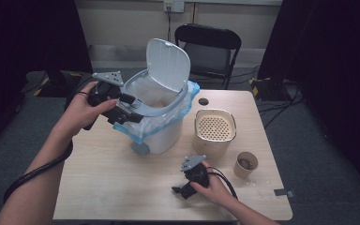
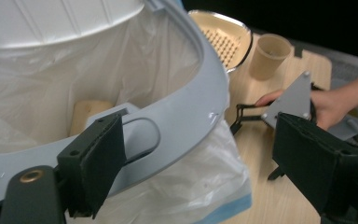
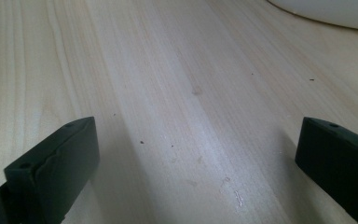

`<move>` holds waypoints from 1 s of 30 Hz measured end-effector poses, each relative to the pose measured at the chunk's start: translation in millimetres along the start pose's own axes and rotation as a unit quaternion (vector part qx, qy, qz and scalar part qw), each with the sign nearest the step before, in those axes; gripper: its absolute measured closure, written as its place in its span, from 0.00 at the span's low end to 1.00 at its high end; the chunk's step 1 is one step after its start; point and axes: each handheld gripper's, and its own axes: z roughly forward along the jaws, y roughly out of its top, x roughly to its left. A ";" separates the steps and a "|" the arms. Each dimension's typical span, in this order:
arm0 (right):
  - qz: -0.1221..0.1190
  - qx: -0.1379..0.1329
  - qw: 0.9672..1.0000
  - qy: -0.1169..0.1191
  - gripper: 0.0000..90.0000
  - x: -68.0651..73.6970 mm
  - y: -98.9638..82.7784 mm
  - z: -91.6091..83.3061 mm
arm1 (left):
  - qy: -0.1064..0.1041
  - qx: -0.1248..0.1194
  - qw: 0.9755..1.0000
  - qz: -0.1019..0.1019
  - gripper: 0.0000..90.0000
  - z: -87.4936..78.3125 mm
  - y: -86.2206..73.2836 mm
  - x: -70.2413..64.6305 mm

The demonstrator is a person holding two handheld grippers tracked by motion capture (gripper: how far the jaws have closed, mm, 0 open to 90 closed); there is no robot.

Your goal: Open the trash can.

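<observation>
A white plastic lidded bin (image 1: 161,112), lined with a clear bag, stands tilted mid-table. The left gripper (image 1: 124,108) appears clamped on its grey rim (image 2: 186,116). The right gripper (image 1: 182,190) rests released on the pale wooden table (image 3: 177,84).

White lidded bin (image 1: 161,110), lid raised, plastic-lined, standing tilted on table

A cream perforated-top container (image 1: 214,130) stands beside a brown paper cup (image 1: 245,164) on the pale wooden table (image 1: 117,187); a black chair (image 1: 208,49) stands behind.
</observation>
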 end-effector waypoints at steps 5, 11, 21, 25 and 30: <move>0.000 0.000 1.000 0.000 0.00 0.0 0.0 0.0 | -0.008 0.013 1.000 0.008 0.18 2.1 -8.2 -10.5; -0.001 0.000 1.000 -0.001 0.00 -0.1 0.0 -0.1 | -0.028 0.000 1.000 0.014 0.18 5.1 -21.8 -25.4; -0.001 -0.001 1.000 -0.001 0.00 0.0 -0.1 0.2 | -0.054 0.002 0.998 0.022 0.18 27.5 -48.1 -44.6; 0.000 -0.001 1.000 0.000 0.00 0.1 0.0 0.2 | -0.062 0.000 0.998 0.015 0.18 36.9 -58.6 -46.9; 0.000 -0.001 1.000 0.000 0.00 0.0 0.0 0.1 | -0.067 -0.010 0.998 0.009 0.18 45.0 -69.2 -50.8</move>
